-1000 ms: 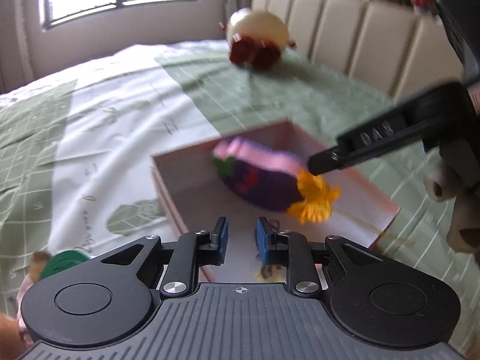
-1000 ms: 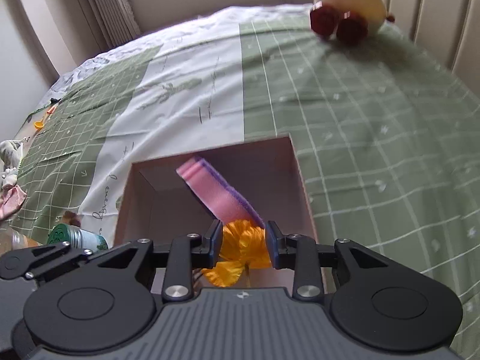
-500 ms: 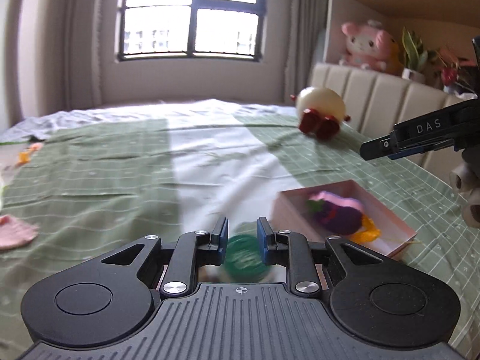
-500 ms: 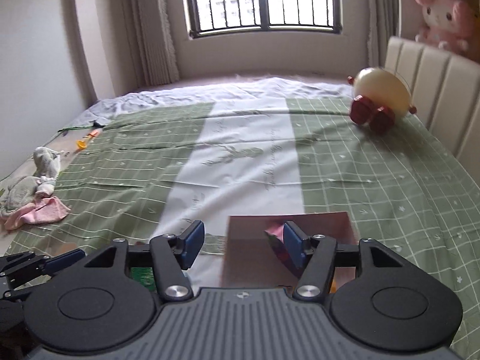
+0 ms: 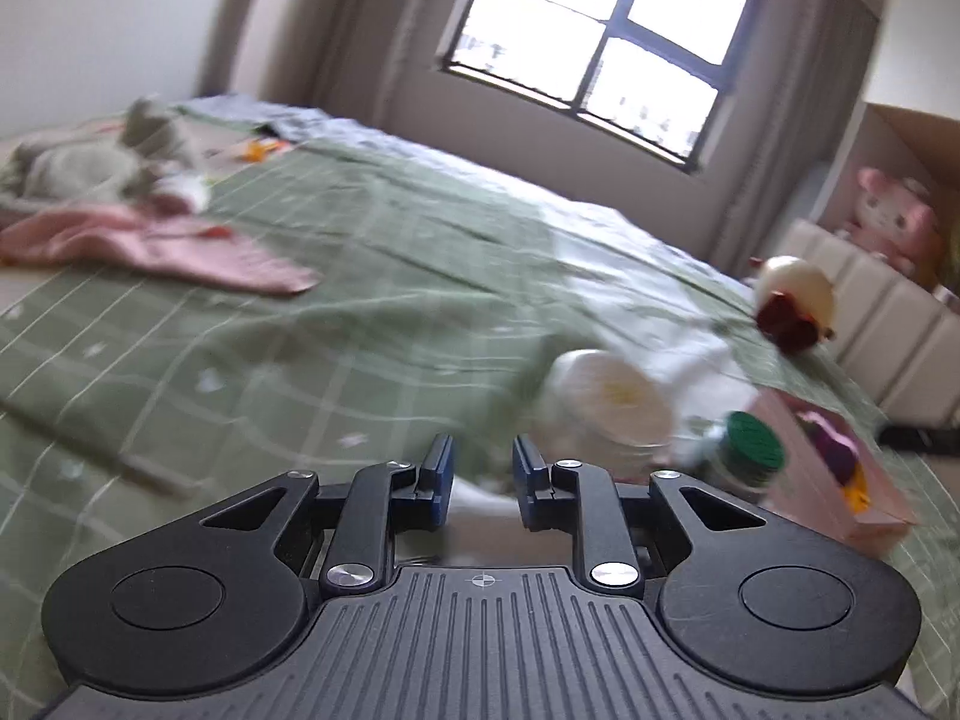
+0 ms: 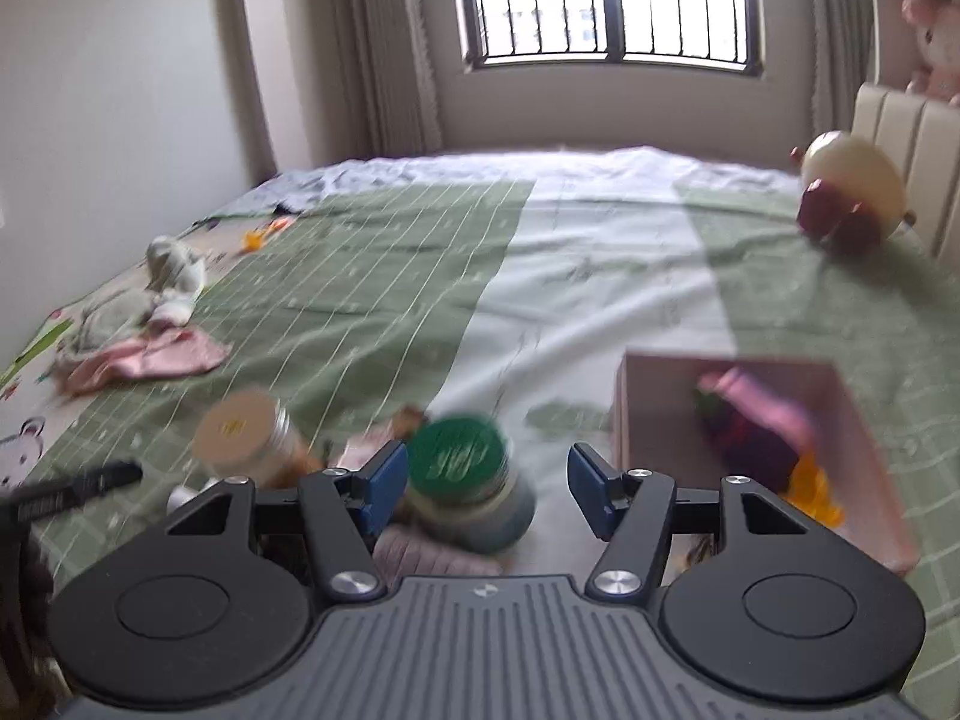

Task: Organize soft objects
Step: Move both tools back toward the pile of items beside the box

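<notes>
Fingers of right gripper (image 6: 480, 489) parted wide, empty; of left gripper (image 5: 480, 474) narrowly parted, likewise empty. Nearest, at twelve o'clock, green-lidded jar (image 6: 465, 480) (hard, unsorted). At two o'clock, pink box (image 6: 864, 450) holding purple plush (image 6: 750, 432) and orange flower (image 6: 816, 492). Left to sort, at ten o'clock: pink cloth (image 6: 144, 360), grey plush (image 6: 174, 267).

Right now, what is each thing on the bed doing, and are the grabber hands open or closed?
Pink box: open, purple toy and orange flower inside.
Green-lidded jar: lid on, tilted.
White-lidded jar: lid on, tilted.
Pink cloth: crumpled on bed.
Left gripper: narrow gap, empty.
Right gripper: open, holding nothing.
</notes>
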Action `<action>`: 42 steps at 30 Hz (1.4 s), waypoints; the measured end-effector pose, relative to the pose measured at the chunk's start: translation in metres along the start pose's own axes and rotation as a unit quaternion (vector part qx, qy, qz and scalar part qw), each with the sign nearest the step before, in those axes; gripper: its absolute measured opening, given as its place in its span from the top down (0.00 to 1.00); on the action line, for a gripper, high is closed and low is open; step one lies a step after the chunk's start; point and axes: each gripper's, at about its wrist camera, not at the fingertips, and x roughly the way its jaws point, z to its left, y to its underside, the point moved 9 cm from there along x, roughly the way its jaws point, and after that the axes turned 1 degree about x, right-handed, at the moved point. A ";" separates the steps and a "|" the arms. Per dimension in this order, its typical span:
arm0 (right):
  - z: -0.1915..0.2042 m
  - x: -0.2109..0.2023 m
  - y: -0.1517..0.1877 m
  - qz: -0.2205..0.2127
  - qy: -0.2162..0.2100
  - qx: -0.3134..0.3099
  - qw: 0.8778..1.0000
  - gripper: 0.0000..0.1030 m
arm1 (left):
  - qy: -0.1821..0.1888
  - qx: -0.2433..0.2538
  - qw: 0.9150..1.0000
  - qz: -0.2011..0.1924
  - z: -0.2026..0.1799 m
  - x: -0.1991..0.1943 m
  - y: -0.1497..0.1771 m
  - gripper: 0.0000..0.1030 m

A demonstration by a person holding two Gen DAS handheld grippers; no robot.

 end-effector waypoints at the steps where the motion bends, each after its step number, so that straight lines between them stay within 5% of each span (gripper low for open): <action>1: 0.002 0.000 0.013 0.000 -0.002 -0.001 1.000 0.42 | -0.008 -0.007 1.000 0.004 0.010 0.003 0.002 0.77; 11: 0.021 0.005 0.104 0.045 -0.013 -0.020 0.999 0.42 | 0.058 -0.009 0.997 0.059 0.002 0.047 0.020 0.77; 17: 0.047 0.003 0.101 0.030 -0.039 -0.087 0.995 0.42 | 0.167 0.072 0.977 0.108 -0.054 0.016 0.064 0.77; 22: 0.083 0.021 0.086 0.040 -0.097 -0.078 0.991 0.42 | 0.185 0.108 0.963 0.162 -0.069 0.000 0.105 0.77; 29: 0.123 0.081 0.085 0.128 -0.163 0.008 0.978 0.42 | 0.196 0.154 0.952 0.176 -0.071 -0.026 0.113 0.77; 31: 0.124 0.091 0.091 0.142 -0.159 0.014 0.977 0.54 | 0.200 0.163 0.950 0.175 -0.068 -0.031 0.112 0.77; 33: 0.120 0.092 0.097 0.159 -0.155 0.005 0.975 0.96 | 0.196 0.159 0.954 0.164 -0.060 -0.037 0.107 0.77; 38: 0.081 0.069 0.107 0.157 -0.117 -0.022 0.980 0.99 | 0.129 0.102 0.982 0.093 -0.024 -0.026 0.065 0.77; 42: 0.049 0.055 0.114 0.145 -0.077 -0.028 0.986 0.98 | 0.058 0.082 0.993 0.054 0.000 0.007 0.039 0.77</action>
